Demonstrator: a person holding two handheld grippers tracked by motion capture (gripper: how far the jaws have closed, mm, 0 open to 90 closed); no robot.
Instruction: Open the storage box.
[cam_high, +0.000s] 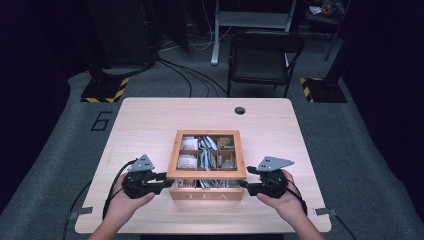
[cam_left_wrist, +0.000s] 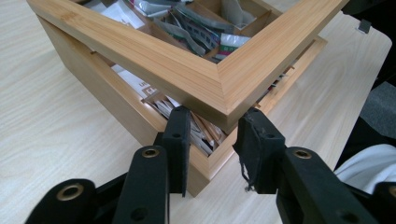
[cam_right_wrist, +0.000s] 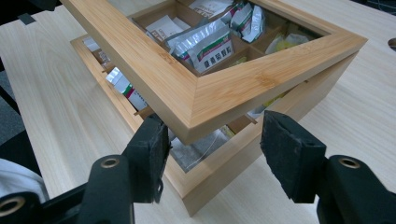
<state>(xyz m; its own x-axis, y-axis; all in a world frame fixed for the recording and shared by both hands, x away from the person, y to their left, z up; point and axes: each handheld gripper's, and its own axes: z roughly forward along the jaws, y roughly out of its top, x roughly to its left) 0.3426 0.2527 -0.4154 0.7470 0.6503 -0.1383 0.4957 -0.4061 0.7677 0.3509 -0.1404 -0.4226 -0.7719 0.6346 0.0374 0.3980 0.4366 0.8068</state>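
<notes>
A wooden tea box (cam_high: 207, 195) marked TEA stands near the table's front middle. Its framed lid (cam_high: 206, 174) is raised at the front, leaving a gap above the base. Tea bags (cam_high: 204, 151) fill the compartments. My left gripper (cam_high: 167, 181) is at the lid's front left corner. In the left gripper view, the lid corner (cam_left_wrist: 219, 88) sits over the tips of that open gripper (cam_left_wrist: 217, 133). My right gripper (cam_high: 243, 186) is at the front right corner. In the right gripper view, the gripper (cam_right_wrist: 215, 140) is wide open and the lid corner (cam_right_wrist: 196, 109) rests by one pad (cam_right_wrist: 152, 140).
The light wood table (cam_high: 150, 120) has bare room behind and beside the box and a cable hole (cam_high: 240, 110) at the back. A black folding chair (cam_high: 262, 57) stands beyond the far edge. A hand holds each gripper near the front edge.
</notes>
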